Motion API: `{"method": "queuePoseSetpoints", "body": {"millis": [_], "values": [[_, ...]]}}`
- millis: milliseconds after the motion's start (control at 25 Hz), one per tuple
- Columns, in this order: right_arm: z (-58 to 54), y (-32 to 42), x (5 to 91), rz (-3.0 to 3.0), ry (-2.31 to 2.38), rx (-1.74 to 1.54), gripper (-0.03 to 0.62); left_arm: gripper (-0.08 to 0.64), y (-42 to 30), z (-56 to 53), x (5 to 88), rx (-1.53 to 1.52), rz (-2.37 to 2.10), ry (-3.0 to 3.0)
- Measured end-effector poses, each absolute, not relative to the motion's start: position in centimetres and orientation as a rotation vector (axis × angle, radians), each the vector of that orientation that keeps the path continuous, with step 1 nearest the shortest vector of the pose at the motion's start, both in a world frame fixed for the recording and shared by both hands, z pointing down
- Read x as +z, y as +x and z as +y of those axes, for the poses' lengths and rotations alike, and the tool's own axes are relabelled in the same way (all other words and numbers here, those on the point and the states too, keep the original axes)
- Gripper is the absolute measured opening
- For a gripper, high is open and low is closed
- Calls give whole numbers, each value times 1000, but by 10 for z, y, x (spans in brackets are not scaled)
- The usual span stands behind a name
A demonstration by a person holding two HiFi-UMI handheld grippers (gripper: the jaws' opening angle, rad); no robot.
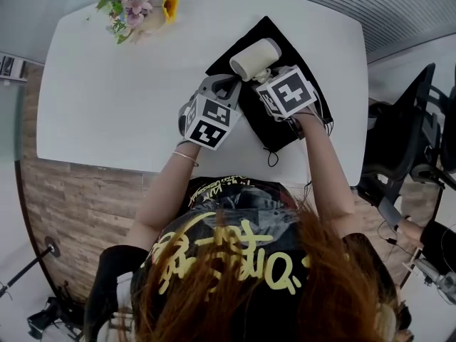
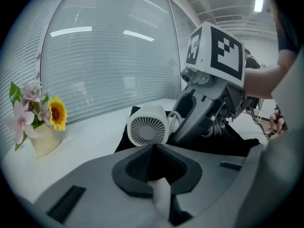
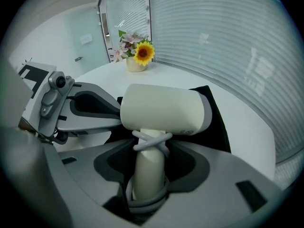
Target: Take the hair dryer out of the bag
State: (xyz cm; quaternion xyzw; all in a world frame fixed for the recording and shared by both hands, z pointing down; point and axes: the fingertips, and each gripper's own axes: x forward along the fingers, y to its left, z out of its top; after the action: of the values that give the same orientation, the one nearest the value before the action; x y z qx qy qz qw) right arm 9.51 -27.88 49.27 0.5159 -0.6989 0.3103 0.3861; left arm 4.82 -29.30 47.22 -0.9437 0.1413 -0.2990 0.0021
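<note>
Since my right gripper (image 3: pixel 151 152) is clamped on the handle of the hair dryer (image 3: pixel 161 110), with the grey cord (image 3: pixel 152 139) looped round that handle, the handle runs along the fingers and the barrel lies crosswise above them. The rear grille faces my left gripper (image 2: pixel 153 148). Left jaws are together, tips just short of the grille; can't tell if they pinch the bag's edge. The dryer hangs over the black bag (image 1: pixel 283 130) and looks clear of it, so I judge the pull-out about done. Next I'd carry it sideways off the bag with the right hand, since the left is nearer the bag's edge. The bag lies flat on a white table (image 1: pixel 114 105). Flower vase (image 1: pixel 135 16) at the far corner, blinds (image 3: pixel 213 37) behind, wood floor (image 1: pixel 71 212), office chair (image 1: pixel 420 130) at right.
</note>
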Motion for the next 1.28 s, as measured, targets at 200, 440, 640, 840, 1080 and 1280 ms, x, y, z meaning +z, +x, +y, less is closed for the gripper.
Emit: {"method": "queuePoseSetpoints", "body": {"millis": [200,440,640,840,1080,1280], "values": [[-279,95,500,-1736,1297,797,213,17,48,-292,473,-932,439,-2956],[-280,95,502,-1741,1277,836,213,25,47,-293,472,-914,451,-2988],[-279,93,498,-1728,1302,755,215,114,44,-292,470,-880,470,-3084],[-280,97,482,-1687,1414,573,267,147,35,-287,461,-850,483,-3092],[-269,101,469,-1702,1449,488,268,149,29,-284,438,-759,539,-3104],[-257,106,451,-1736,1483,470,268,149,32,-278,422,-703,568,-3091]]}}
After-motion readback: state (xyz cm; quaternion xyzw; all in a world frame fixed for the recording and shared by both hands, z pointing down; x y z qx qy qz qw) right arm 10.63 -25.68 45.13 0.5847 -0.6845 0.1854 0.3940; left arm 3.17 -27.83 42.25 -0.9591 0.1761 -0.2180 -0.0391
